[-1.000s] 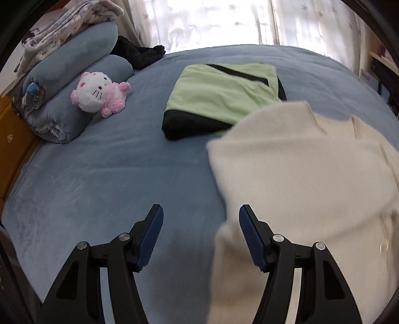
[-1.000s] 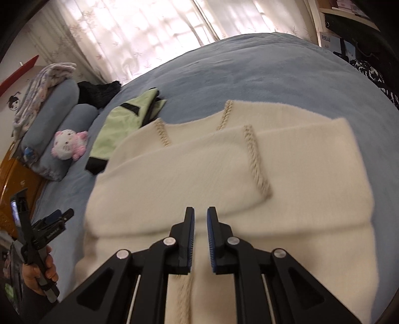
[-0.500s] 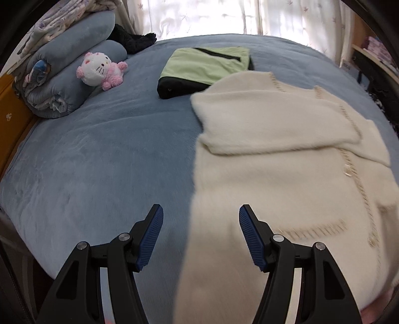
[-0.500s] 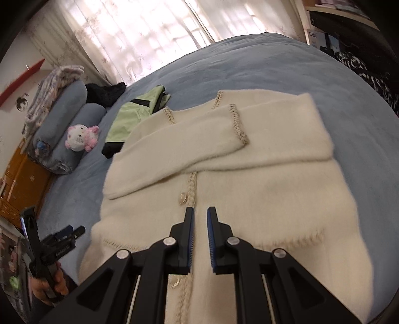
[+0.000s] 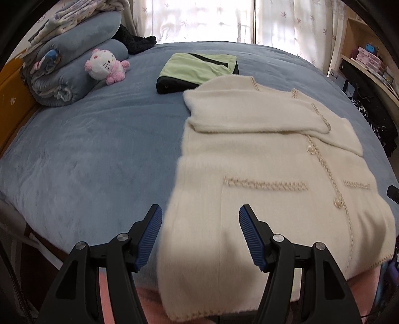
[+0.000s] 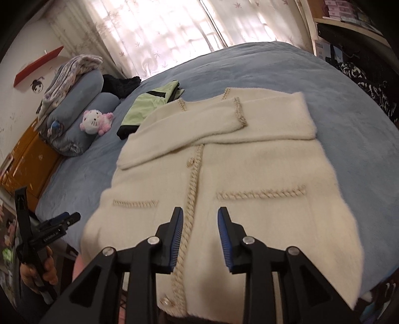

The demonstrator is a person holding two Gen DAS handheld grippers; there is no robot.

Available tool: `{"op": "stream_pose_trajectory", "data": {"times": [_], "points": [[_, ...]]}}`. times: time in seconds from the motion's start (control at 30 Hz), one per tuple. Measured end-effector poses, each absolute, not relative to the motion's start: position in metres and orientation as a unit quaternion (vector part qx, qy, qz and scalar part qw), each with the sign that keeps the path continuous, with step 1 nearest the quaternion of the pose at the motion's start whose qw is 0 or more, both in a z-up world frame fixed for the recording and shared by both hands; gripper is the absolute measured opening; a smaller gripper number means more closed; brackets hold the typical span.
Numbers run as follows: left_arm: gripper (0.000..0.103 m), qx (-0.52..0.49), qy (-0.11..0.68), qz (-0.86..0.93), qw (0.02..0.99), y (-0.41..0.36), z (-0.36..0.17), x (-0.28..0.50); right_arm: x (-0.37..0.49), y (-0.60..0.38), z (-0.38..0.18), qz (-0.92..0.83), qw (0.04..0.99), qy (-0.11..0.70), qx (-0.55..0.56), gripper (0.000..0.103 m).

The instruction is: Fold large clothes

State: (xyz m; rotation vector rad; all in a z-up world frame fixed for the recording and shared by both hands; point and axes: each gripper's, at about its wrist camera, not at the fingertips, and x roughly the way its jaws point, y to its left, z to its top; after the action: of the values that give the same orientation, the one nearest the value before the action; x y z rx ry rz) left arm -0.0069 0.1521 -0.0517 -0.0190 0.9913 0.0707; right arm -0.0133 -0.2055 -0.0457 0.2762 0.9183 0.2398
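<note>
Cream cardigan lies flat on the bed, sleeves folded across—probably ready for the hem fold; left gripper and right gripper hover near, jaws apart, empty.

Blue bed, backlit curtains — shelves

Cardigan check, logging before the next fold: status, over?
Left gripper open, right gripper open, both empty. Cream cardigan flat on bed, sleeves folded across chest. Green garment touching collar.

left wrist: low at bed foot, facing headward | right wrist: likewise, higher | shared: cardigan
</note>
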Motion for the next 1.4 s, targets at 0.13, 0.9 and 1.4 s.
{"op": "stream_pose_trajectory", "data": {"times": [0.13,0.9,1.4], "points": [[0.063,-0.015,0.493,0.021,0.869,0.157,-0.067,-0.021,-0.033,-0.219,-0.054,0.109,0.878,0.446,0.133,0.029],[0.072,-0.086,0.550,-0.069,0.828,0.209,-0.147,-0.049,-0.108,-0.370,-0.112,-0.027,0.860,0.483,0.163,0.041],[0.017,-0.088,0.564,-0.076,0.818,0.196,-0.147,-0.043,-0.100,-0.343,-0.121,0.070,0.865,0.477,0.139,0.016]]}}
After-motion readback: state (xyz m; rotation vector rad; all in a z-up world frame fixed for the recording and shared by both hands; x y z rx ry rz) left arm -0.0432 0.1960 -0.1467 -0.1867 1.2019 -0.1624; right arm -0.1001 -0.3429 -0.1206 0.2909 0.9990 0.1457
